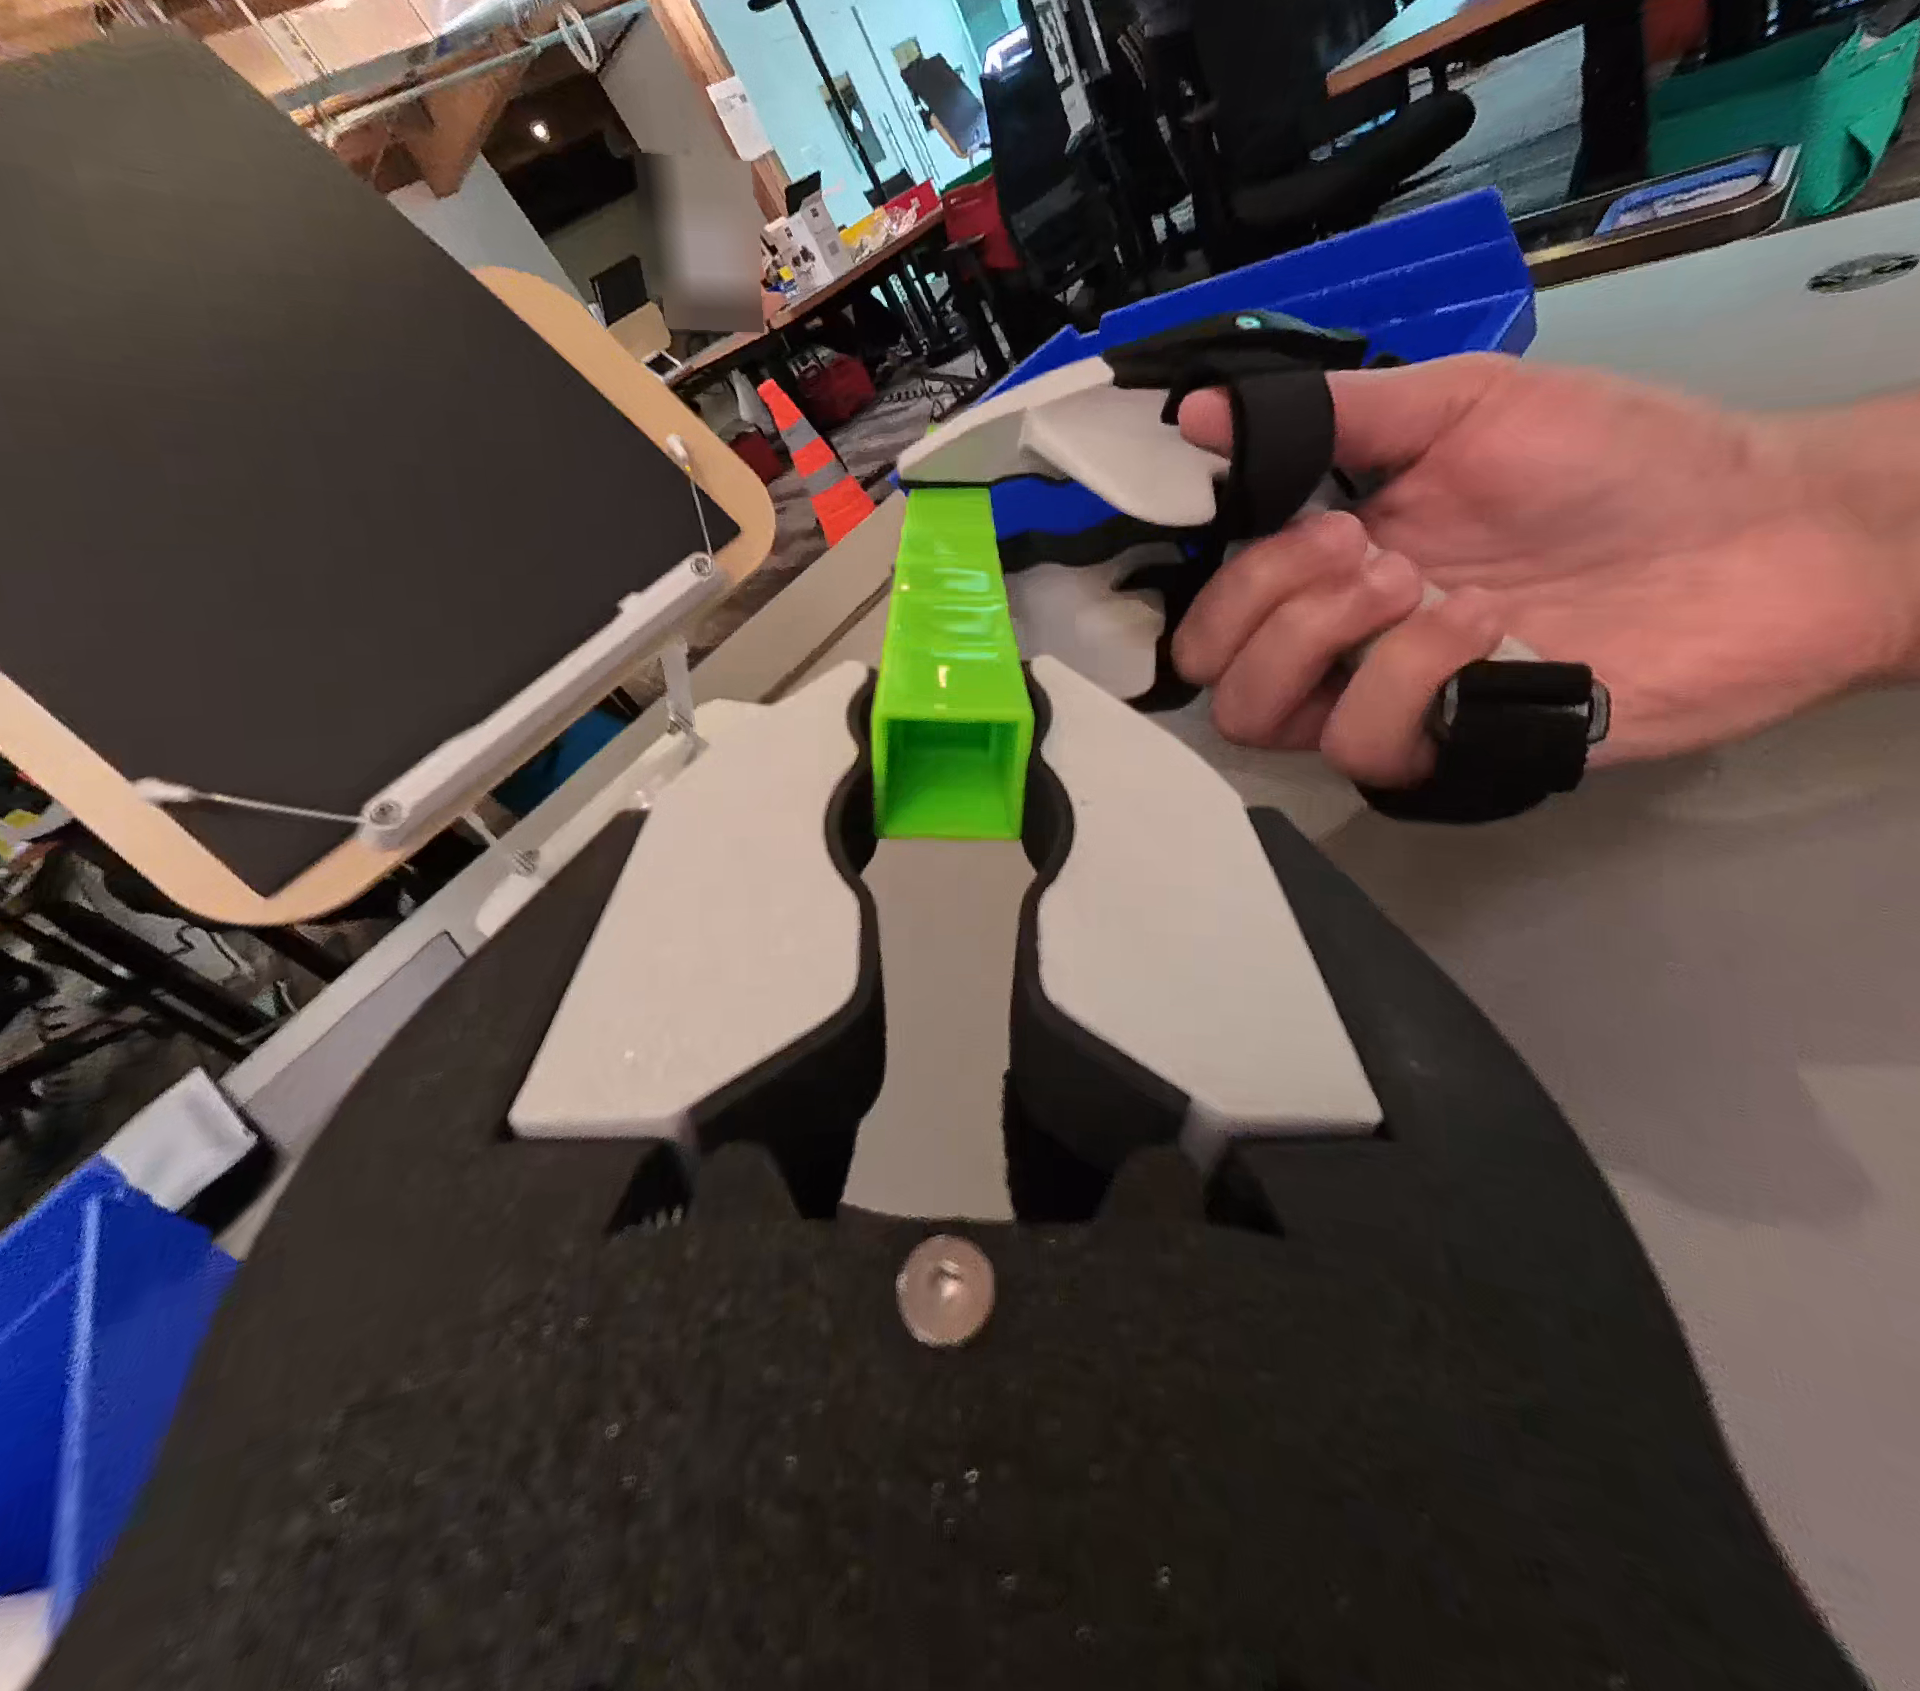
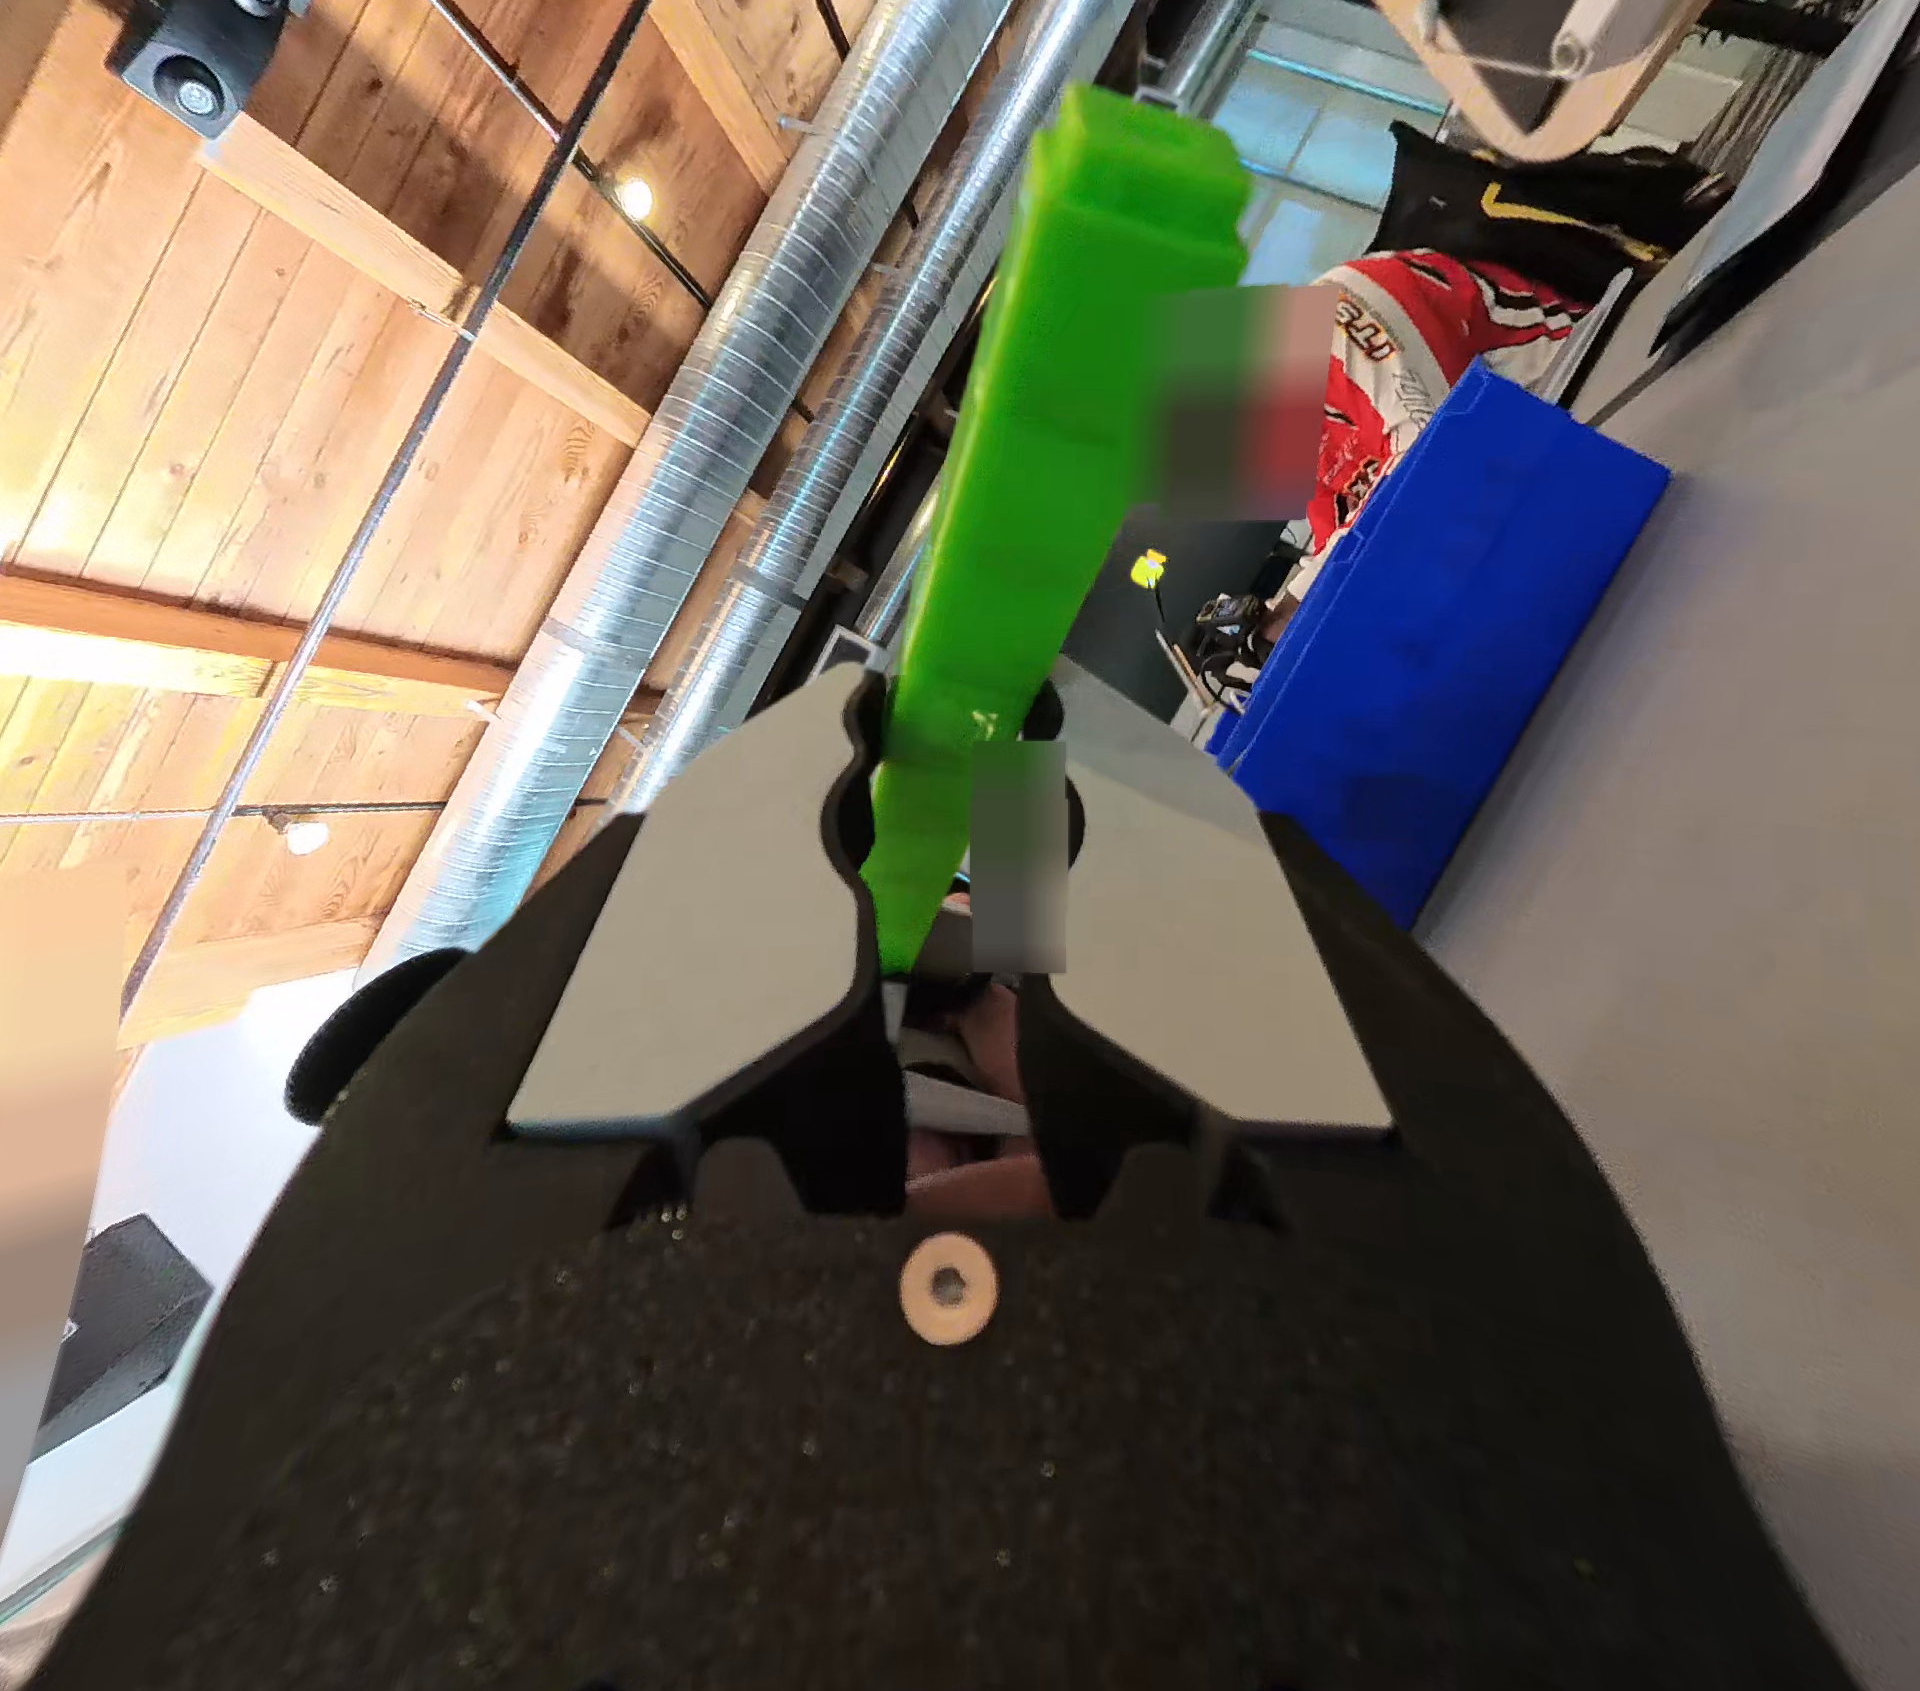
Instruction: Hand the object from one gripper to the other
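Risk right now is a tug-of-war or a drop: the green block stick [image 1: 951, 685], centre of the left wrist view, has its near open end pinched in the left gripper [image 1: 951, 768] jaws and its far end in the right gripper [image 1: 1049, 478] held by a hand [image 1: 1538, 571]. In the right wrist view the right gripper [image 2: 961, 810] jaws pinch its lower end too. If both let go together it falls to the bench [image 1: 1662, 966]; if neither does, the stacked segments could snap apart, I think.

Grey tabletop [image 1: 1662, 966], blue plastic bin [image 1: 1382, 291] at its far edge, orange traffic cone [image 1: 821, 467] on the floor beyond, black office chair [image 1: 1320, 114], silver ceiling ducts [image 2: 748, 436], wooden ceiling planks [image 2: 343, 353]
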`<state>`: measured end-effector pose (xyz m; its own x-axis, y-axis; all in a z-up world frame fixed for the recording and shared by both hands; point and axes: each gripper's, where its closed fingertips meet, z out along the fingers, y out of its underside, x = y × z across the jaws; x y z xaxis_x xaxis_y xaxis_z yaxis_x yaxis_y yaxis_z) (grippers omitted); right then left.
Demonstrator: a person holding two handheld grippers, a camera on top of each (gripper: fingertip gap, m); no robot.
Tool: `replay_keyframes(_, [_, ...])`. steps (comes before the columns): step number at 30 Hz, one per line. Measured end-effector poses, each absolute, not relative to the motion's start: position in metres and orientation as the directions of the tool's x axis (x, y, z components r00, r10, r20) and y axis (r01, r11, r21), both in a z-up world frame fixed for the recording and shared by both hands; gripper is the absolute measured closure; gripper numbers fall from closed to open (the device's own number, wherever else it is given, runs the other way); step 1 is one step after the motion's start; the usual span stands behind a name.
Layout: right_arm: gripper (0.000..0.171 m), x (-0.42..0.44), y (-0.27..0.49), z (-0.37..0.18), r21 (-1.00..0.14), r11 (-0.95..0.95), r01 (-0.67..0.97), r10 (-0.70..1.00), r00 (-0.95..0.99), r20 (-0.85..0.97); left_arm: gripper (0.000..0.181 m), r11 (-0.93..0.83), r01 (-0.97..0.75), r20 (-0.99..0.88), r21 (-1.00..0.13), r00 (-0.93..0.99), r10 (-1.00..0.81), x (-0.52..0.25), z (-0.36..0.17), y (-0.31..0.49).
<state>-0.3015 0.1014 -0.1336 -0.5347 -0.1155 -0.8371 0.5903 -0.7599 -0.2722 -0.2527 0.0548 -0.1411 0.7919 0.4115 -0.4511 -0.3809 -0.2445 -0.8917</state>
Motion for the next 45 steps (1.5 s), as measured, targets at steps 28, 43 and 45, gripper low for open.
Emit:
replay_keyframes(28, [0.148,-0.216,0.01,-0.194,-0.865,0.141,0.481,0.109,-0.876,-0.469,0.157,-0.173,0.42,0.436,-0.891,0.898,-0.065,-0.232,-0.158,0.05])
replay_keyframes(43, [0.101,-0.265,0.032,-0.156,-0.771,-0.466,0.435,0.223,-0.785,-0.578,0.159,0.516,0.454,0.572,-0.727,0.815,0.089,-0.317,-0.063,-0.057])
replay_keyframes(45, [0.102,-0.265,0.029,-0.151,-0.696,-0.535,0.478,0.151,-0.757,-0.636,0.159,0.546,0.462,0.59,-0.699,0.804,0.076,-0.32,-0.062,-0.063])
